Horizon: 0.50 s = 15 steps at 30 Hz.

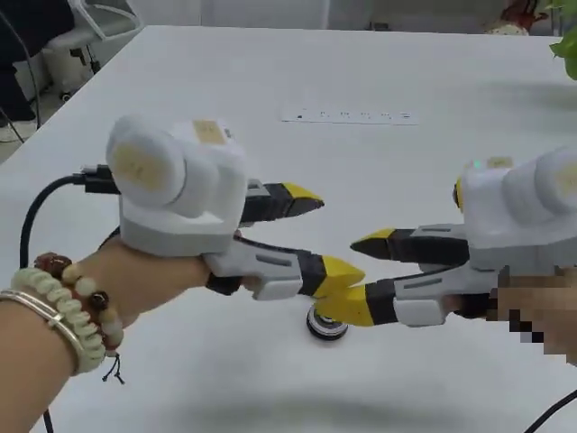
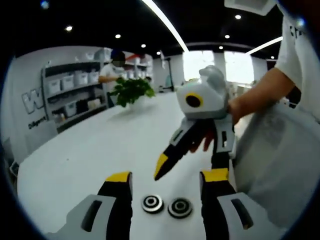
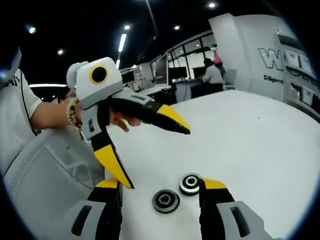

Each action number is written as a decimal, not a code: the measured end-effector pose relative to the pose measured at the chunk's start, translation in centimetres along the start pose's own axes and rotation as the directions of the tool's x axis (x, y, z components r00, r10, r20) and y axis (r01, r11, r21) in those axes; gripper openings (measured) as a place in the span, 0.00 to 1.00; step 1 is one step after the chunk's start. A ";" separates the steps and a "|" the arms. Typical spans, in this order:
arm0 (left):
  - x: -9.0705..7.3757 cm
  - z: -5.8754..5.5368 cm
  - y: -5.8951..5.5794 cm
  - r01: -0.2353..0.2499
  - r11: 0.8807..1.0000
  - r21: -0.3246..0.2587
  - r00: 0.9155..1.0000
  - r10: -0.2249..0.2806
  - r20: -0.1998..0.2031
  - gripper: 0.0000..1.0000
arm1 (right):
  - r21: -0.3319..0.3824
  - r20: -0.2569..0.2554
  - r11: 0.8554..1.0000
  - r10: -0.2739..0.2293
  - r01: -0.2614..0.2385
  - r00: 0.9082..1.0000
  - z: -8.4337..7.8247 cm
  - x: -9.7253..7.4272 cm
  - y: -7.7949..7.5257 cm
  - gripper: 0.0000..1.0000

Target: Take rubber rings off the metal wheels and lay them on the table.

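Two small metal wheels [image 2: 152,203] [image 2: 180,207] with black rubber rings lie flat side by side on the white table [image 1: 270,81]. In the right gripper view they are the nearer wheel [image 3: 166,200] and the farther wheel [image 3: 190,183]. In the head view one wheel [image 1: 326,325] peeks out under the jaws. My left gripper [image 1: 329,236] [image 2: 167,177] hovers open above the wheels, holding nothing. My right gripper [image 1: 341,278] [image 3: 160,184] faces it from the other side, also open with nothing in it. The jaw tips of both nearly meet over the wheels.
A thin printed strip [image 1: 347,115] lies farther back on the table. A leafy plant [image 2: 131,91] stands at the table's far right end. An office chair [image 1: 90,27] stands beyond the far left corner. Shelves [image 2: 75,95] and people are in the background.
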<state>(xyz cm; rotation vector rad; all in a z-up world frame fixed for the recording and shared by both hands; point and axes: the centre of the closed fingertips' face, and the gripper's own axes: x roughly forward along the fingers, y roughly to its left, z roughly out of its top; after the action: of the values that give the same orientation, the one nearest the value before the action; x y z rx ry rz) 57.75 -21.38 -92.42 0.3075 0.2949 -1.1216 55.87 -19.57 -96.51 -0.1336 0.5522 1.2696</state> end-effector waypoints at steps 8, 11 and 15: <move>0.6 -3.4 -0.8 0.022 0.999 -0.031 0.997 -0.025 -0.077 0.51 | 0.002 -0.060 1.000 0.015 -0.014 0.998 -2.4 0.4 0.0 0.51; 0.9 -3.7 -1.2 0.028 0.999 -0.033 0.996 -0.030 -0.082 0.48 | -0.018 -0.066 1.000 0.015 -0.016 0.998 -2.9 0.5 0.1 0.47; 1.2 -4.4 -1.5 0.030 0.999 -0.045 0.995 -0.034 -0.095 0.43 | -0.035 -0.093 0.999 0.014 -0.018 0.996 -3.7 0.5 0.1 0.46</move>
<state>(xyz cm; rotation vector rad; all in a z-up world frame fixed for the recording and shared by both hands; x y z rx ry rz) 56.50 -21.32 -97.08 0.3197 0.4097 -1.1324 54.70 -20.54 -99.96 -0.2190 0.6115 1.2940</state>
